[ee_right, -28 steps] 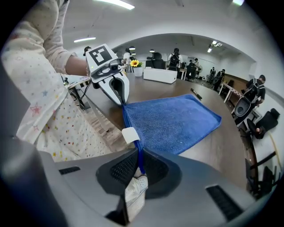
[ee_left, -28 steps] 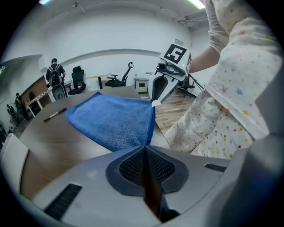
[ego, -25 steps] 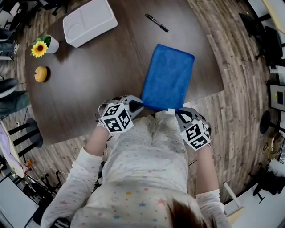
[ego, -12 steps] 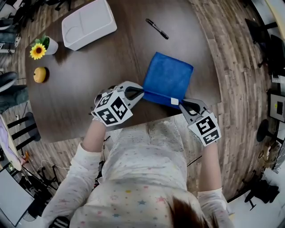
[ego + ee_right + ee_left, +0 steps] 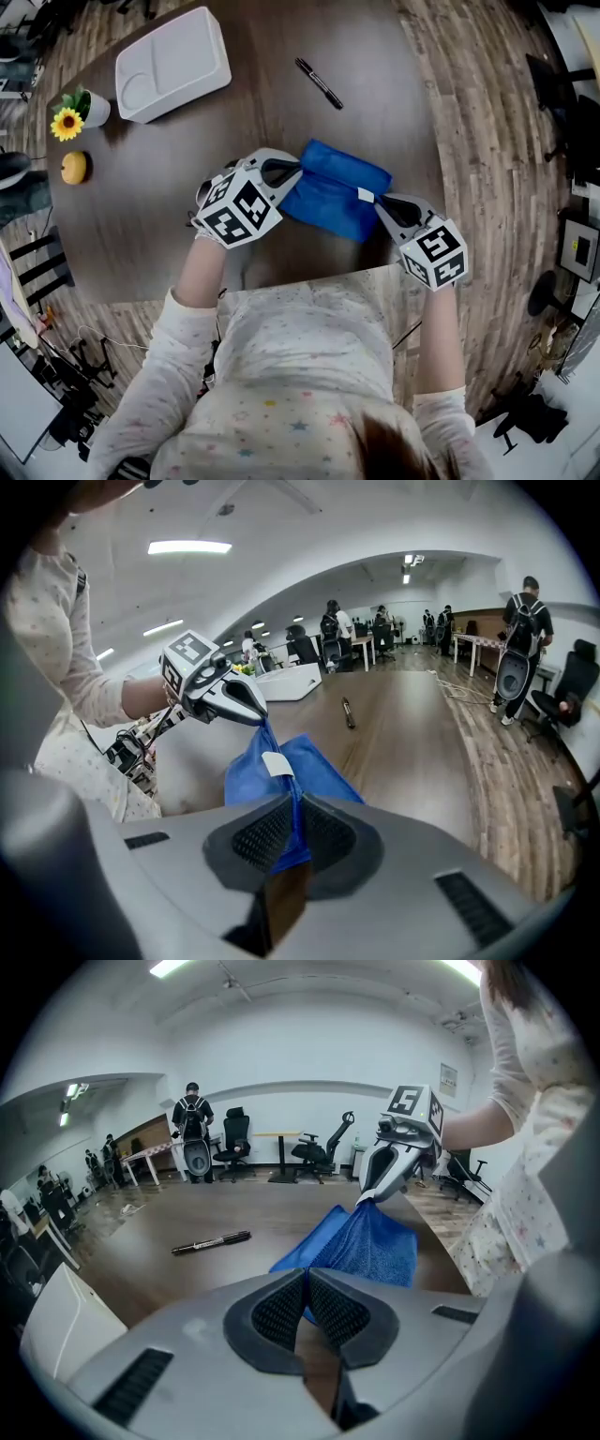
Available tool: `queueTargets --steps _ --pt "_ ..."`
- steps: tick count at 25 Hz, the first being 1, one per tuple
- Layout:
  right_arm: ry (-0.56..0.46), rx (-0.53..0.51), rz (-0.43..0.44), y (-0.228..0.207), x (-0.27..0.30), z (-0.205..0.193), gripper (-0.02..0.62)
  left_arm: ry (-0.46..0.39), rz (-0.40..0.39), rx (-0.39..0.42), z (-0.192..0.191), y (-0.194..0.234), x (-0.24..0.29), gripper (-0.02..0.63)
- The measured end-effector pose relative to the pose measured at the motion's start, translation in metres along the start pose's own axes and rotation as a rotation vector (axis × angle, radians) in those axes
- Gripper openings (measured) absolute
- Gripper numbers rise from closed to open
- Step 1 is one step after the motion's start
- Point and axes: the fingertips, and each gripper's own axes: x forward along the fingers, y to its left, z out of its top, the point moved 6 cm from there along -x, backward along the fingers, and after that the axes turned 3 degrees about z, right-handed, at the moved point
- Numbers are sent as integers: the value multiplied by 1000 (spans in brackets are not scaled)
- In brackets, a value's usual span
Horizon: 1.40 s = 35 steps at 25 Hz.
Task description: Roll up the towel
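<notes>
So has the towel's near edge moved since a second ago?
Yes. Held by the left tongs and right tongs, the towel has had its near edge carried off the table edge, away from the person, toward the pen.

my left gripper (image 5: 298,171) sits just left of centre in the head view and my right gripper (image 5: 368,196) just right of it. both point up-frame and tilt downward, tips angled in toward each other. each pair of jaws is pressed together on a corner of the towel (image 5: 330,195). my left forearm (image 5: 199,281) and right forearm (image 5: 439,328) reach up from the lower frame.
</notes>
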Motion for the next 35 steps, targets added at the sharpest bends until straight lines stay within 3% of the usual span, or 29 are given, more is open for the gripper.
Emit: queueTargets --steps 5,10,15,17,20,22,26,30,33,35 --pt "-28 87 -11 -26 9 -1 32 7 25 -4 7 18 18 20" --pt "-55 142 -108 -47 16 -9 74 5 109 -25 5 29 38 23" --pt "-45 140 -132 -55 12 -15 90 -32 156 -122 1 41 37 40" --pt "-47 142 -133 -57 11 -16 106 -68 128 -161 4 44 33 41" --pt "-34 149 -109 -55 20 -18 160 -81 2 -164 4 35 33 51" --pt "-7 139 -107 -54 29 -19 176 -59 -64 -111 2 25 38 125" --pt "25 142 -143 -59 37 -22 173 29 -35 -45 -7 22 57 146" --pt "18 175 -118 -60 38 -23 166 36 -34 -116 -12 31 73 146" --pt "22 178 -64 -56 41 -24 86 41 -68 -132 -12 32 76 143" --pt "30 165 -49 -56 40 -22 68 35 -99 -149 -10 29 76 108"
